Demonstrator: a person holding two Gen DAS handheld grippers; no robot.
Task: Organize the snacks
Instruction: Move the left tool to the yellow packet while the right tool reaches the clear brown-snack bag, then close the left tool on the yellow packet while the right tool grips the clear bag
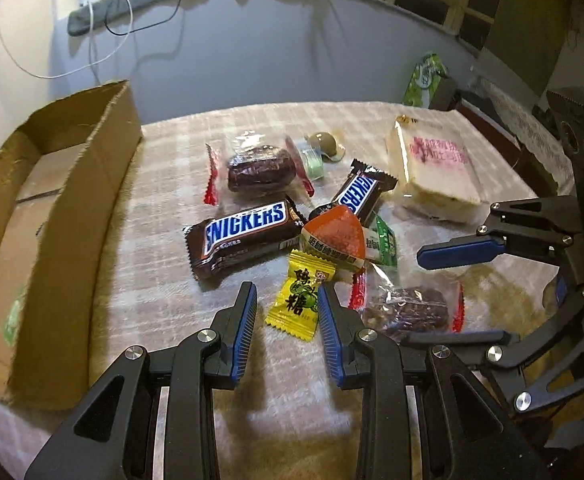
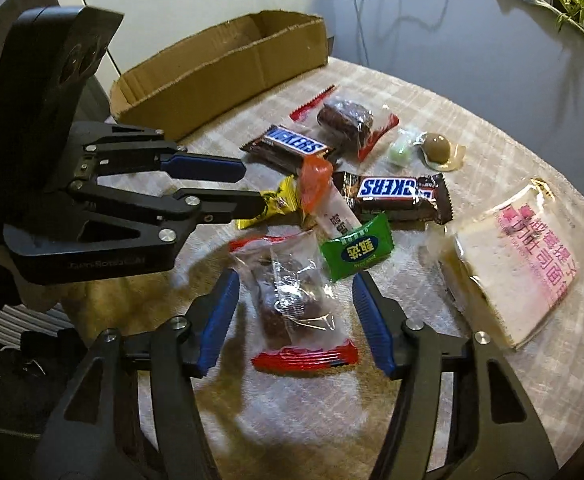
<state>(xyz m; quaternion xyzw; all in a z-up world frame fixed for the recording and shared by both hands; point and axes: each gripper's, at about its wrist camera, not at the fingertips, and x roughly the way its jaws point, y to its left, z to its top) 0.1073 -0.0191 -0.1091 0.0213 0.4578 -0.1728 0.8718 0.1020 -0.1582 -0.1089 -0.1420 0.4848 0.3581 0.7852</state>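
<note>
Several wrapped snacks lie on the checked tablecloth. My left gripper (image 1: 287, 300) points down over a yellow candy (image 1: 298, 296), which lies between its narrowly parted tips; the pads do not press it. In the right wrist view the same left gripper (image 2: 253, 186) hovers at the yellow candy (image 2: 275, 200). My right gripper (image 2: 295, 284) stands open around a clear, red-ended date packet (image 2: 296, 296) without touching it. A cardboard box (image 1: 71, 208) sits at the left. Two Snickers bars (image 1: 245, 232) (image 1: 362, 192) and an orange packet (image 1: 336, 236) lie mid-table.
A wrapped bread slice (image 2: 524, 256) lies at the right, a green packet (image 2: 356, 252) by the date packet. A second date packet (image 2: 344, 120), a small green sweet (image 2: 400, 152) and a brown chocolate ball (image 2: 438, 148) lie further back. White and black cables (image 1: 111, 8) trail behind.
</note>
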